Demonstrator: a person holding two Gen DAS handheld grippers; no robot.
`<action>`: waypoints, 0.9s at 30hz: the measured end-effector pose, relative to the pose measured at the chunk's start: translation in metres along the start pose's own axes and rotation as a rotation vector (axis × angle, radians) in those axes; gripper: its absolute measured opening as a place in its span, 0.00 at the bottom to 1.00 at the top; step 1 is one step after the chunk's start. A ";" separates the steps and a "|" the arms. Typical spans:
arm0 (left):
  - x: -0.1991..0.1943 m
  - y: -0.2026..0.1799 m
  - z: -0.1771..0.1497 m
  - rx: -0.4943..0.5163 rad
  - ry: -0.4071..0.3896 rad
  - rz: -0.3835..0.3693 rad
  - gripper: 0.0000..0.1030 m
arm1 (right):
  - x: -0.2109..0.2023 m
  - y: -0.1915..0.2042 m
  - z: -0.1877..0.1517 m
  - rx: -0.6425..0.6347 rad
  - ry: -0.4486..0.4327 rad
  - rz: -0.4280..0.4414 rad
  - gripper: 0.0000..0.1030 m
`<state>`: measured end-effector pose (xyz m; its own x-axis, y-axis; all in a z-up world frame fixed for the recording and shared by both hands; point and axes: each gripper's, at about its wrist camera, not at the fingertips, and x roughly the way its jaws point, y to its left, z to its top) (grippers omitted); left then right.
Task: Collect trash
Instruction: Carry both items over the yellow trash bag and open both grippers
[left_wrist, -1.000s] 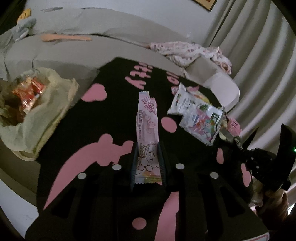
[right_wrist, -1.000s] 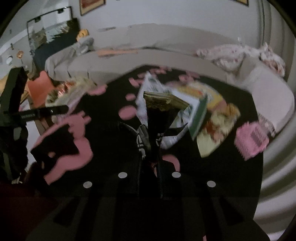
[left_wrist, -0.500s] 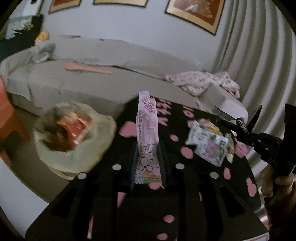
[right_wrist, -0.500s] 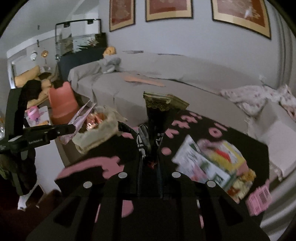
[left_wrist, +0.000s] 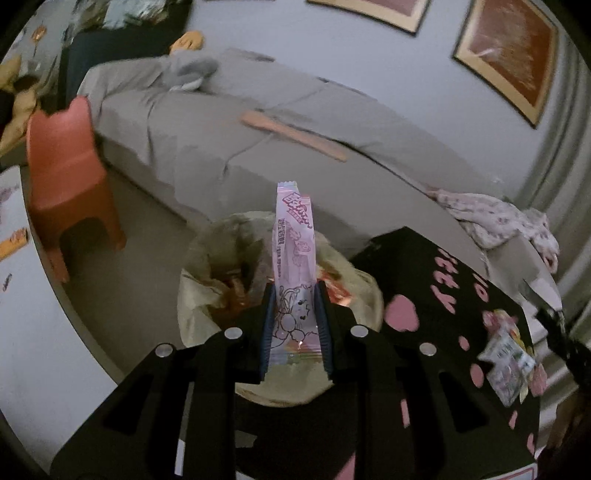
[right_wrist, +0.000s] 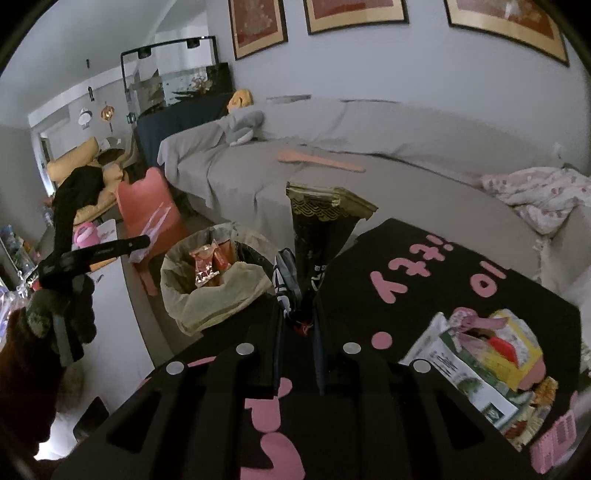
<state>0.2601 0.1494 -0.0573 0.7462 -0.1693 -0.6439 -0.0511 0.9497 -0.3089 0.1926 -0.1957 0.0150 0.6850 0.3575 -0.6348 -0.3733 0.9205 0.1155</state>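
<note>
Bin bag (right_wrist: 218, 291), red wrappers (right_wrist: 208, 260) inside

Very little lettering could truly be read. The black table cover (right_wrist: 443, 266) carried large pink characters at its far right part; seen from the right wrist they looked like Korean letters ending in two exclamation marks, with a ring-and-stroke pair further right, but the word could not be made out. The pink wrapper (left_wrist: 294, 258) bore a pink bubble-letter brand near its top and a line of small print running down its length, both too blurred to read. The white packets (right_wrist: 465, 373) at the near right showed print too small to read.
</note>
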 end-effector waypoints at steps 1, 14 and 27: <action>0.008 0.005 0.002 -0.010 0.011 0.006 0.20 | 0.005 0.001 0.002 -0.005 0.006 0.003 0.15; 0.083 0.010 -0.010 -0.061 0.145 -0.030 0.20 | 0.035 -0.002 0.009 -0.039 0.049 -0.009 0.15; 0.043 0.033 0.002 -0.145 0.040 -0.027 0.45 | 0.064 0.020 0.043 -0.077 0.047 0.045 0.15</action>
<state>0.2918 0.1742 -0.0935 0.7217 -0.2075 -0.6604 -0.1286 0.8972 -0.4224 0.2557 -0.1480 0.0097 0.6372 0.3890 -0.6654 -0.4516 0.8880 0.0866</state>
